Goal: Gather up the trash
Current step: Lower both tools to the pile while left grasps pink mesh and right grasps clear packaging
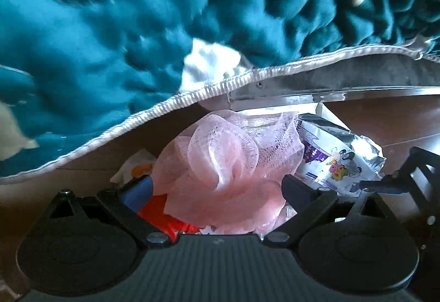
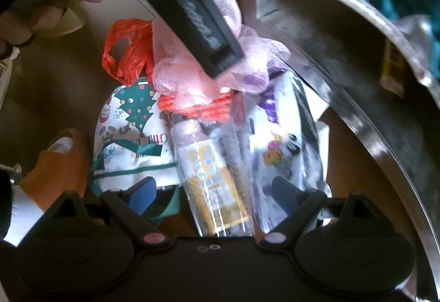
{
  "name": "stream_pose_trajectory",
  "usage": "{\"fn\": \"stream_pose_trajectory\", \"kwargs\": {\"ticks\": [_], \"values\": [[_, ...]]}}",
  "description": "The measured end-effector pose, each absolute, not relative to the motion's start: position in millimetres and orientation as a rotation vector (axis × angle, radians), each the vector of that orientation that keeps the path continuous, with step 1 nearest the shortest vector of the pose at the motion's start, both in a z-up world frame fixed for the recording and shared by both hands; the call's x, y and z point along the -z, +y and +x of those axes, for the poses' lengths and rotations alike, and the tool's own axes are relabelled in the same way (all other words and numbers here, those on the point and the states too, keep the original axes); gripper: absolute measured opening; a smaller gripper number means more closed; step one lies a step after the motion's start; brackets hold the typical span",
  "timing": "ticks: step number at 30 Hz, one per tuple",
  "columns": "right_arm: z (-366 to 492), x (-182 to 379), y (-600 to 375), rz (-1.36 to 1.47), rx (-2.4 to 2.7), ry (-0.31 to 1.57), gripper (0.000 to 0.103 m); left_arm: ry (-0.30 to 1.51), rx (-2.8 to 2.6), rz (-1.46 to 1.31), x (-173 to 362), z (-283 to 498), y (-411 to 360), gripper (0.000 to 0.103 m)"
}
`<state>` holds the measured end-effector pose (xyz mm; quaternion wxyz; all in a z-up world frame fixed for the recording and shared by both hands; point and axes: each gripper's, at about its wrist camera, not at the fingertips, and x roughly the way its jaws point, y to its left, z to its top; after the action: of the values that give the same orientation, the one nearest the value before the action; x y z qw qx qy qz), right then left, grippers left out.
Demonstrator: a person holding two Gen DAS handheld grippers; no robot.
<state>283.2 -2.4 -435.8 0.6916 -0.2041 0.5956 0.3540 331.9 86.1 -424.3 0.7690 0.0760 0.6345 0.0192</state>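
A pile of trash lies under a raised teal blanket [image 1: 96, 27]. In the left wrist view my left gripper [image 1: 220, 186] has its jaws wide apart around a pink mesh pouf [image 1: 228, 161], touching it. A cartoon-printed foil wrapper [image 1: 341, 161] lies to its right and red plastic [image 1: 162, 216] below left. In the right wrist view my right gripper [image 2: 214, 192] is open over a clear bottle with a yellow label [image 2: 214, 172]. The pouf [image 2: 189, 76], a red bag [image 2: 126, 54], a Christmas-print wrapper [image 2: 132, 123] and the foil wrapper [image 2: 280, 142] surround it. The left gripper's dark finger [image 2: 203, 27] presses the pouf.
A white-stitched blanket hem [image 1: 192, 95] arches over the pile. A curved shiny metal rim [image 2: 357, 115] runs along the right. A brown floor [image 1: 385, 123] lies beneath. A person's hand [image 2: 24, 24] shows top left, and an orange-clad foot [image 2: 57, 159] at left.
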Motion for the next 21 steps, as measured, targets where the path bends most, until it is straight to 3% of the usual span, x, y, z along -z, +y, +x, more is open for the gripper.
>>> {"fn": "stream_pose_trajectory", "kwargs": {"ticks": [4,16,21], "values": [[290,449,5,-0.464,-0.790,1.322,0.089,1.380,-0.042,0.114,435,336,95,0.099],[289,463,13,-0.457,-0.799,1.300,0.087,1.405,0.013,0.079,443,339,109,0.043],[290,462,14,-0.464,-0.805,1.289,0.086,1.415,0.022,0.080,440,339,108,0.033]]}}
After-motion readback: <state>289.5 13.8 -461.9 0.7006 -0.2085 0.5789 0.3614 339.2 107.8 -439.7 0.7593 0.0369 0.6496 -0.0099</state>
